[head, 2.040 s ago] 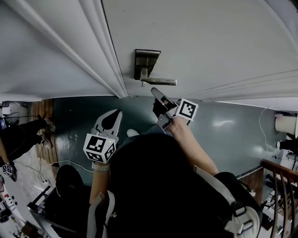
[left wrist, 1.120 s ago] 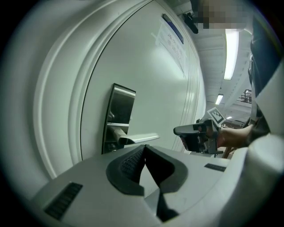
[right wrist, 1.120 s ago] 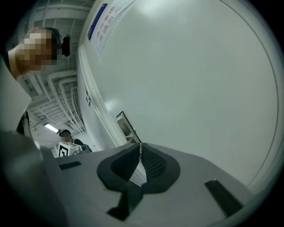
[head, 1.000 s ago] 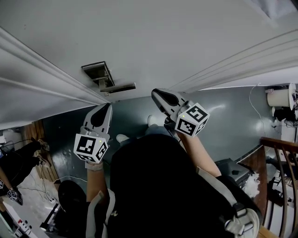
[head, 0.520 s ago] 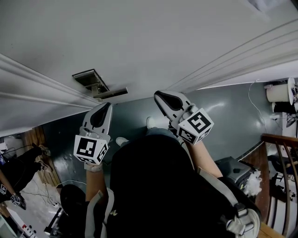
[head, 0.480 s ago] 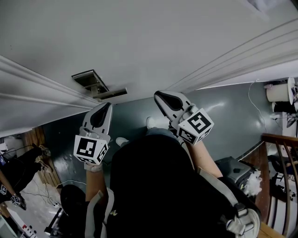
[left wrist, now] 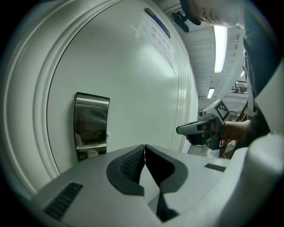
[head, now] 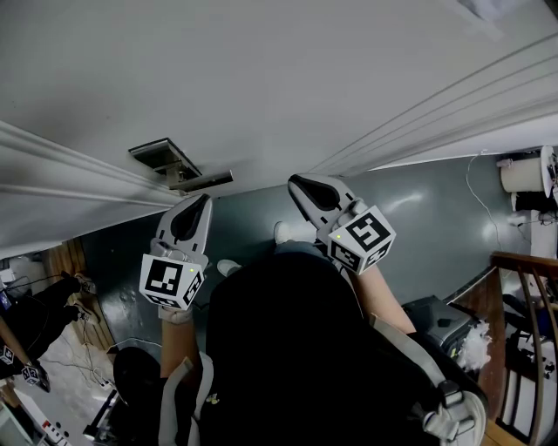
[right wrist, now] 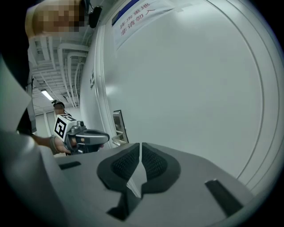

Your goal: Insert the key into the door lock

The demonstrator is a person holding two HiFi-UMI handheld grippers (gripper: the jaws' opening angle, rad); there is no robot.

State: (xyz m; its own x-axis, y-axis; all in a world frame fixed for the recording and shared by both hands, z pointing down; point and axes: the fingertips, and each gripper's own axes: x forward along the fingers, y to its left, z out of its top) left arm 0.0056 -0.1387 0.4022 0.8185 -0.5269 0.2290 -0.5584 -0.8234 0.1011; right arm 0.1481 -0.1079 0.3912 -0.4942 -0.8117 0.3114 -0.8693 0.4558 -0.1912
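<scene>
The white door (head: 288,78) carries a steel lock plate (head: 159,155) with a lever handle (head: 206,180). My left gripper (head: 200,202) hangs just below the lever, jaws shut with nothing showing between them. In the left gripper view the lock plate (left wrist: 91,126) stands straight ahead of the left gripper (left wrist: 144,147). My right gripper (head: 299,183) is off to the right of the handle, near the door, also shut. From the right gripper view, the right gripper (right wrist: 140,144) faces bare door, with the lock plate (right wrist: 119,126) far left. No key is visible in any view.
Raised mouldings (head: 78,157) run across the door left of the lock plate, and others (head: 436,109) to the right. A paper notice (right wrist: 133,11) is stuck high on the door. Below is a dark green floor (head: 436,218); a wooden railing (head: 527,296) stands at right.
Two seconds ago the right gripper sat right under the lever; it has since drawn back to the right. The left gripper has risen closer to the handle. Little has moved in the last half second.
</scene>
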